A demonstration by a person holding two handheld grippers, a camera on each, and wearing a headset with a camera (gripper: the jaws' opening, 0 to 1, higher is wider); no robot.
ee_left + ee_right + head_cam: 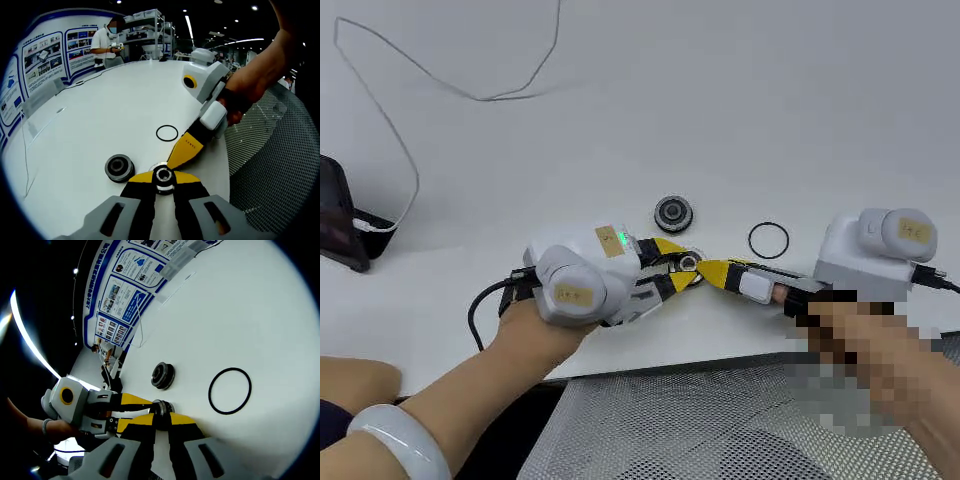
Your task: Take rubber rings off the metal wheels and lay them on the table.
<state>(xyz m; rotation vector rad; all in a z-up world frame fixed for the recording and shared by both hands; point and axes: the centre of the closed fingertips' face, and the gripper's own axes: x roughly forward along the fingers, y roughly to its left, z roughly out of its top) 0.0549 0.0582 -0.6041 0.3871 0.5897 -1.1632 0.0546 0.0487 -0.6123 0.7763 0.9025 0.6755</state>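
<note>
Both left tool [163, 182] and right tool [161, 417] pinch one metal wheel [690, 263] near a loose rubber ring [209, 391].

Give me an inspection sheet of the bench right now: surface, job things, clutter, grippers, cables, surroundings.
Surface: white table, with grey mesh below its near edge.
Job's things: one black rubber ring lies flat and loose on the table. A black-and-silver metal wheel lies apart from it. A second small metal wheel is held between the grippers.
Clutter: a dark device at the left edge.
Grippers: the left gripper is shut on the small metal wheel. The right gripper has its jaws together, tips against that wheel.
Cables: a thin white cable runs to the dark device. A black cable leaves the left gripper.
Surroundings: a poster wall, shelving and a standing person.
</note>
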